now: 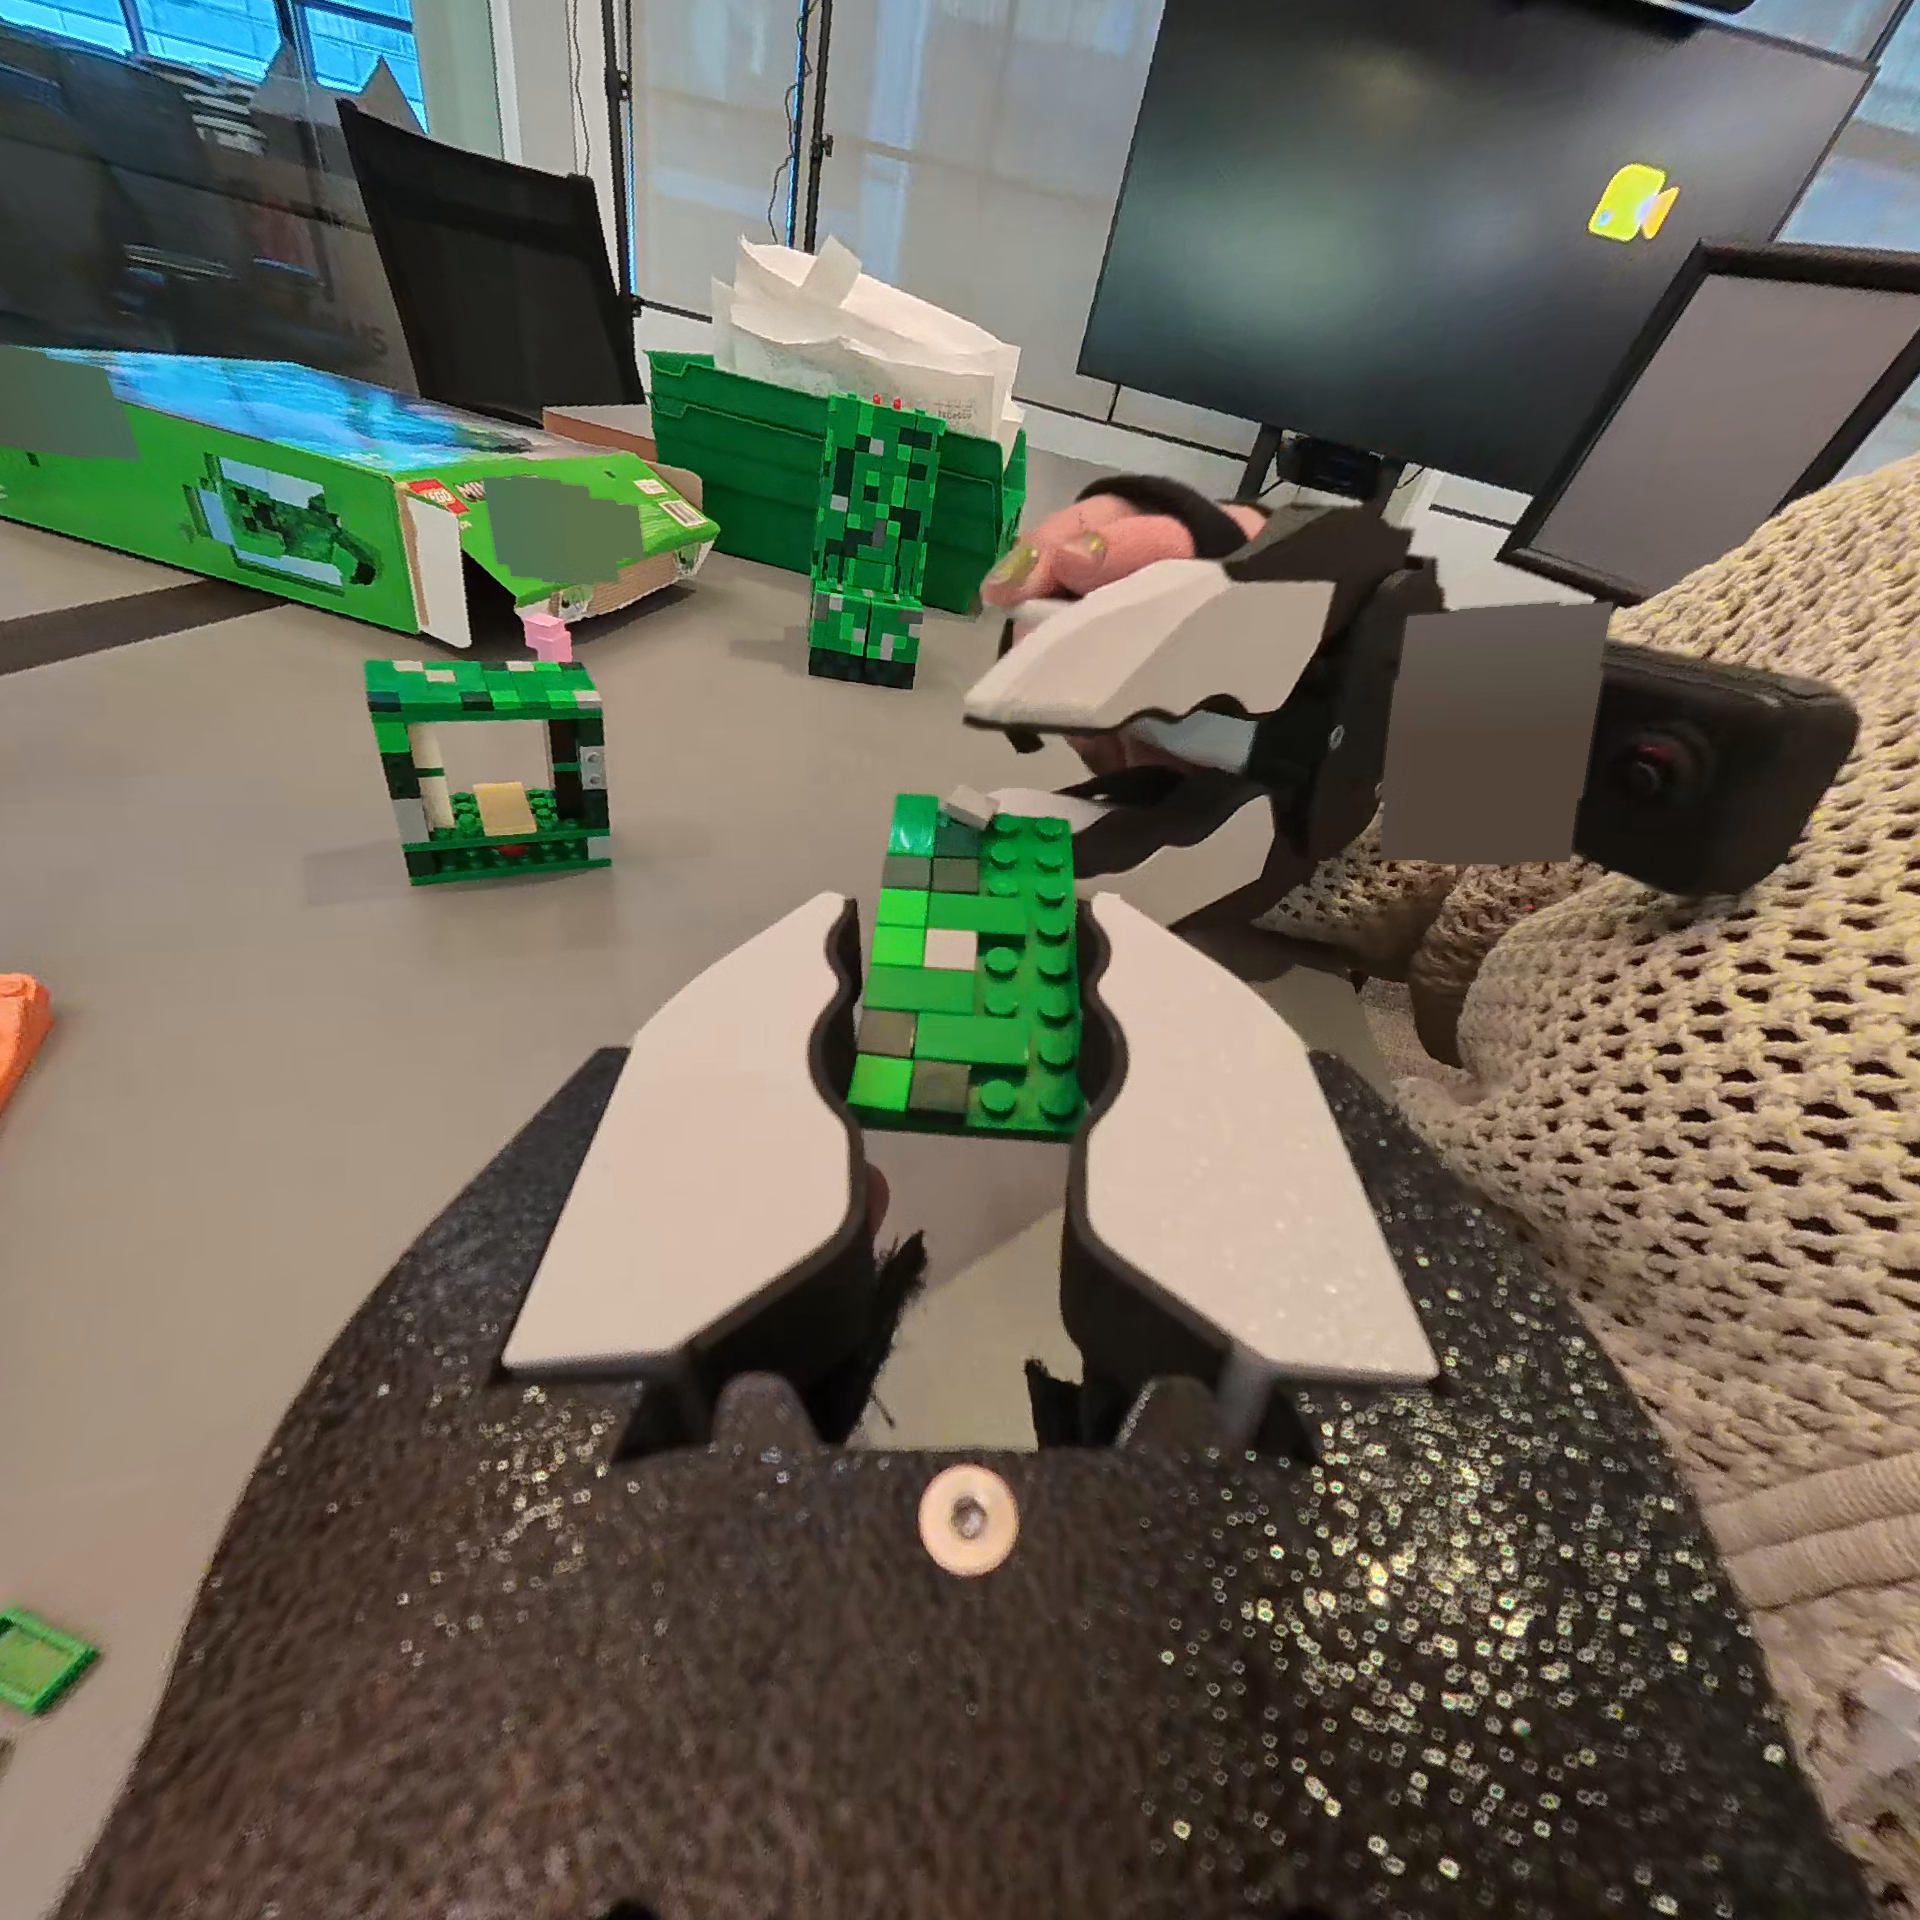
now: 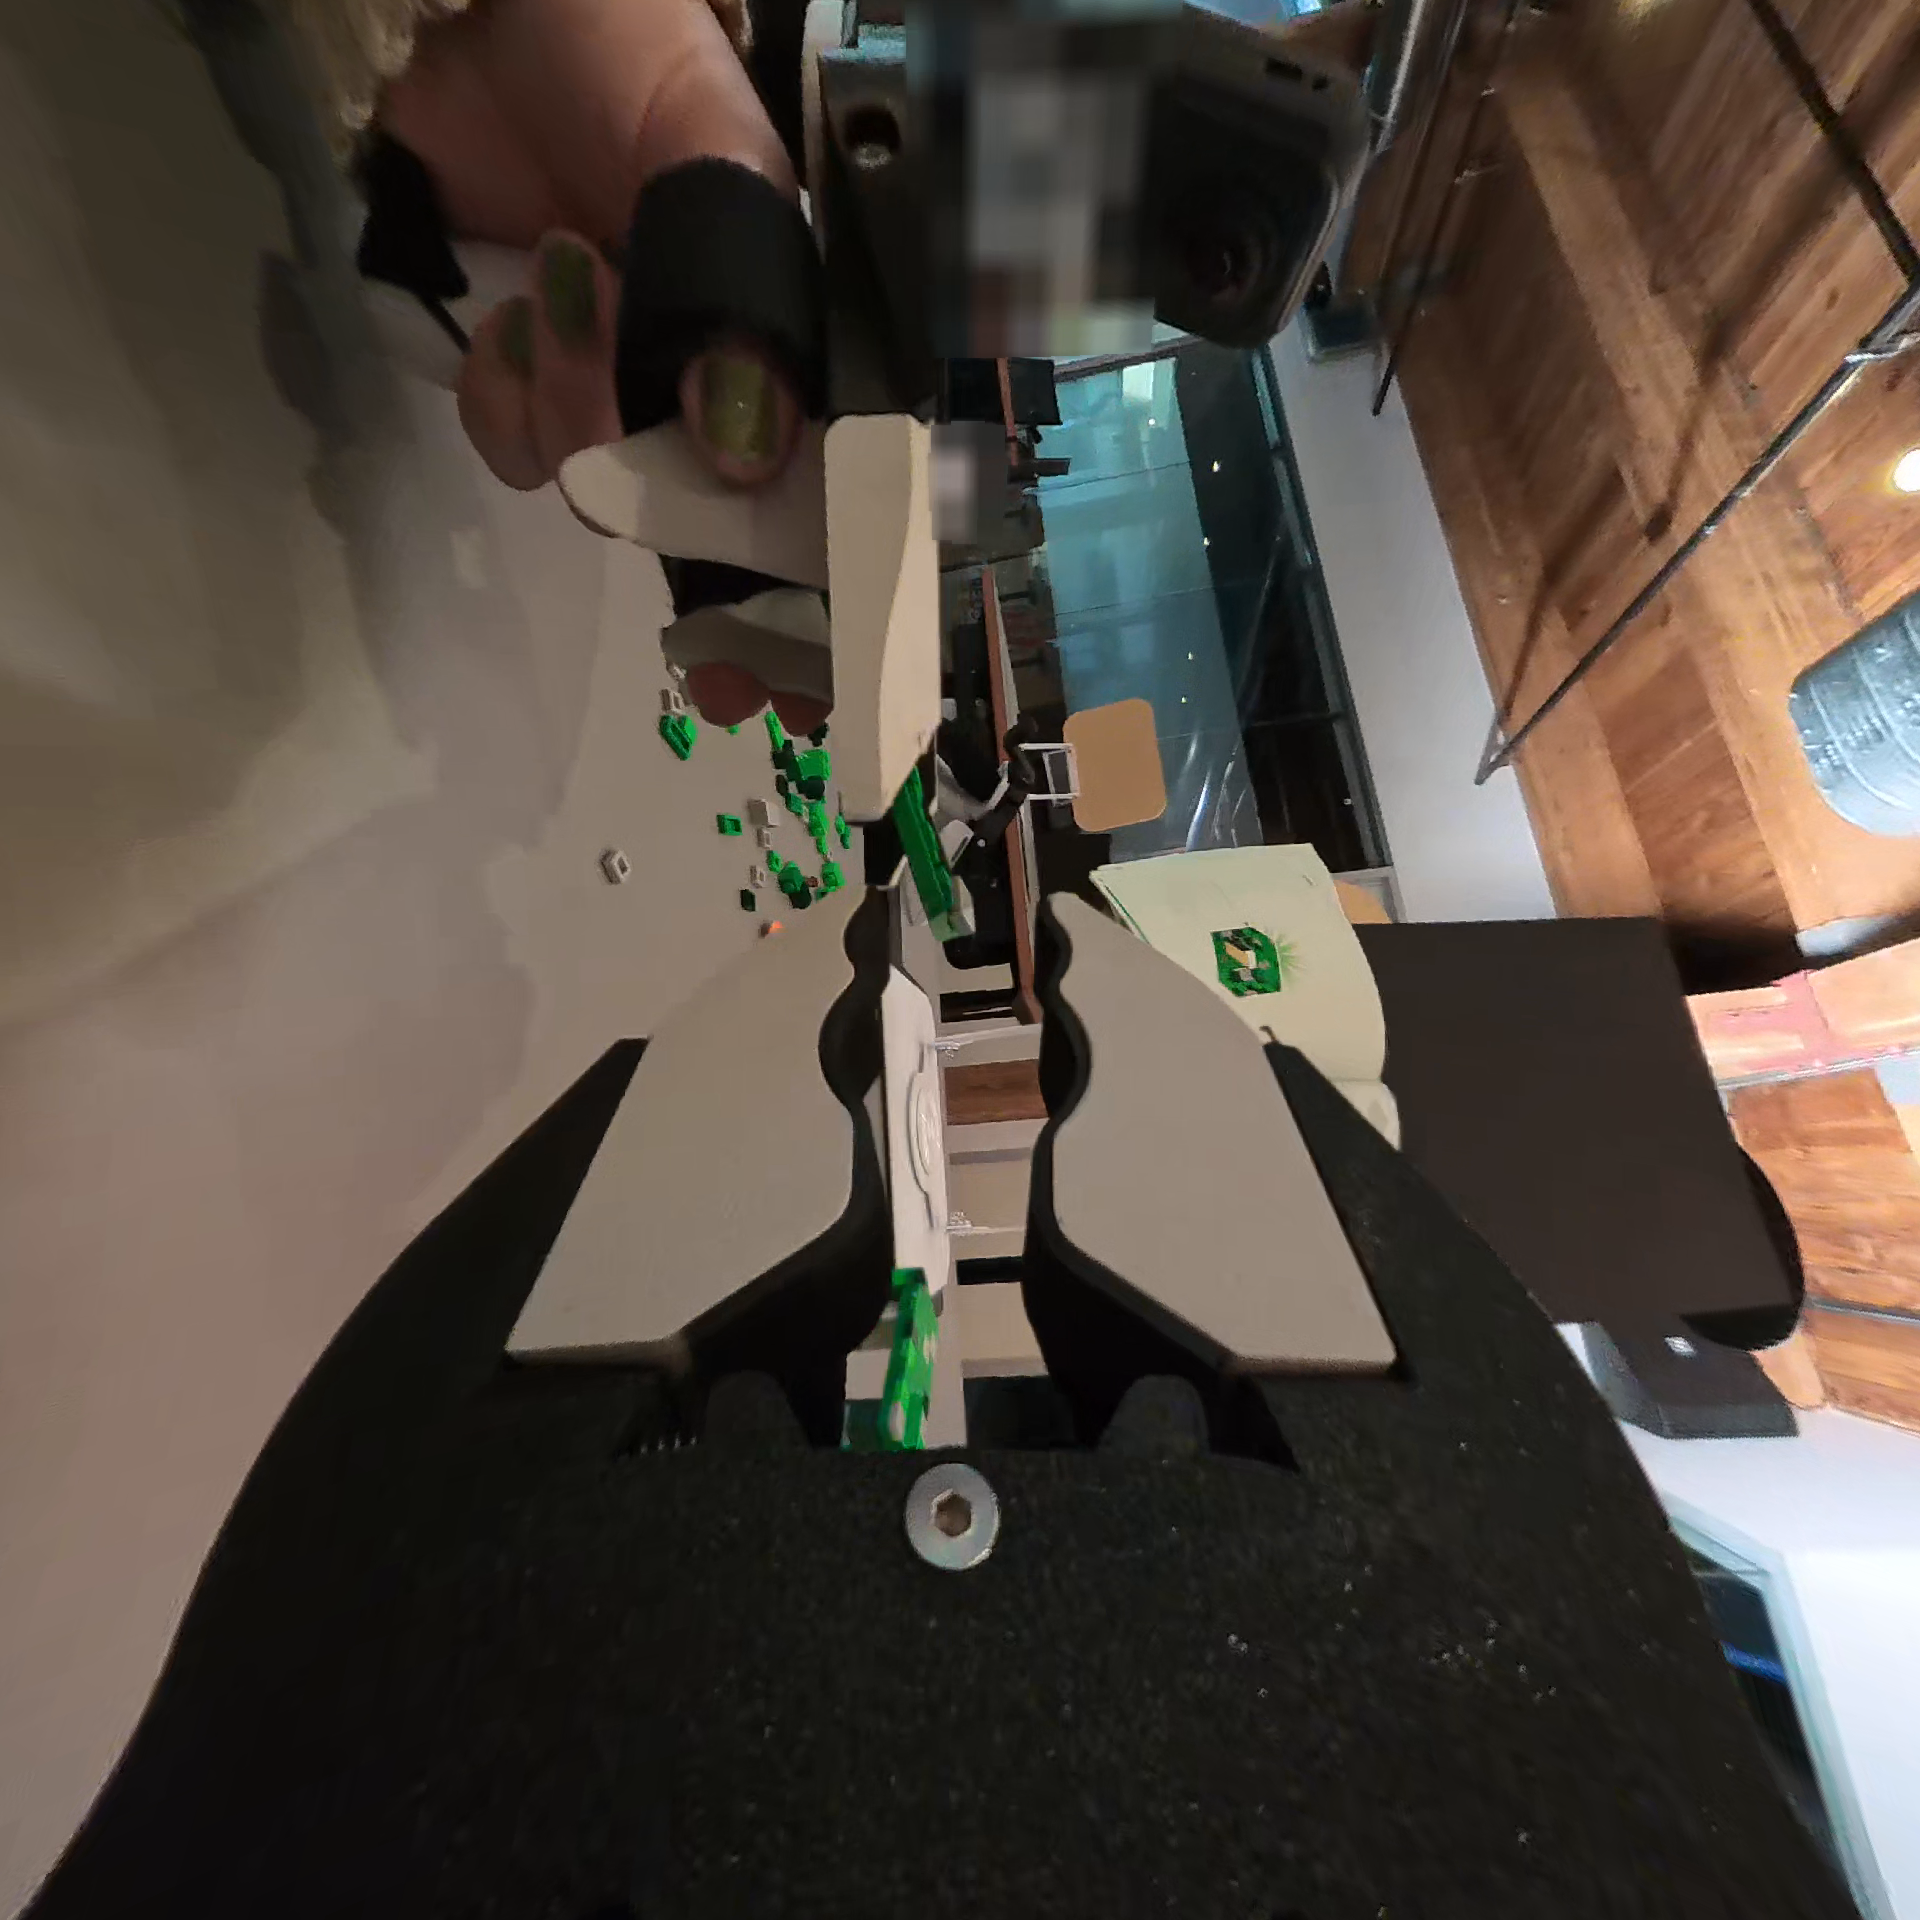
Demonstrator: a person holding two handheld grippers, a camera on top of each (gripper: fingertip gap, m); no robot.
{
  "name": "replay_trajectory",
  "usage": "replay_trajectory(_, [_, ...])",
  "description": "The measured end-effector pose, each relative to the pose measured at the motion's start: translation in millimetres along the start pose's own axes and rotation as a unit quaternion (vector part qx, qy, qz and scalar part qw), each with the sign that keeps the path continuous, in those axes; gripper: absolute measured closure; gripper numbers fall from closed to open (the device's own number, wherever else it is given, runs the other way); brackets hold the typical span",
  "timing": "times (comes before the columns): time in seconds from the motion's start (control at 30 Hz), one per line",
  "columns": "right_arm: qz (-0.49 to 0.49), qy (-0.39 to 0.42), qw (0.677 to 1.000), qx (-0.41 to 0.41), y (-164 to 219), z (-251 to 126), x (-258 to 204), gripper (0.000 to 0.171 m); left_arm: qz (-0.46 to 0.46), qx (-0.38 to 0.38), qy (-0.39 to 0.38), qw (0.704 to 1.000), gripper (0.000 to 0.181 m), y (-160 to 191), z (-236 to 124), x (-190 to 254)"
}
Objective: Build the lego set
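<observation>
Now I am pinching the green lego plate (image 1: 971, 997) at mid-frame with my left gripper (image 1: 971, 1023); my right gripper (image 1: 1023, 769), jaws spread, is hovering just above its far end beside a grey tile (image 1: 968, 805).

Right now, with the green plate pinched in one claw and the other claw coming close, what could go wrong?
1. The small grey tile sits tilted at the far end of the green plate, seemingly not pressed down; it might fall off.
2. The left gripper pinches only the plate's edges; a hard push from the right gripper might twist it loose.
3. A dropped tile could get lost among the loose bricks.
</observation>
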State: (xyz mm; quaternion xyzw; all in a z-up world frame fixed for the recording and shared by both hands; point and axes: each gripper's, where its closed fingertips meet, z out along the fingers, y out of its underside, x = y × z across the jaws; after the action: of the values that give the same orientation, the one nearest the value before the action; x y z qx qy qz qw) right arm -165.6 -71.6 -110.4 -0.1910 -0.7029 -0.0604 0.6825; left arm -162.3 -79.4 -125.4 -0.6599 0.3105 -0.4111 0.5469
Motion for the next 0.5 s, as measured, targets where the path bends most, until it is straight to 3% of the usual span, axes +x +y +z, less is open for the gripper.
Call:
replay_trajectory(0.23, [-0.004,0.002,1.0,0.009,-1.0,2.3,-3.6,0.162,-0.003,-0.005,0.007,1.0,0.142,1.6,0.7,2.0])
replay_trajectory(0.5, [-0.002,-0.037,0.999,0.036,-3.0,-1.5,-12.0,0.163,-0.011,-0.027,0.026,0.999,0.142,7.8,1.7,6.3])
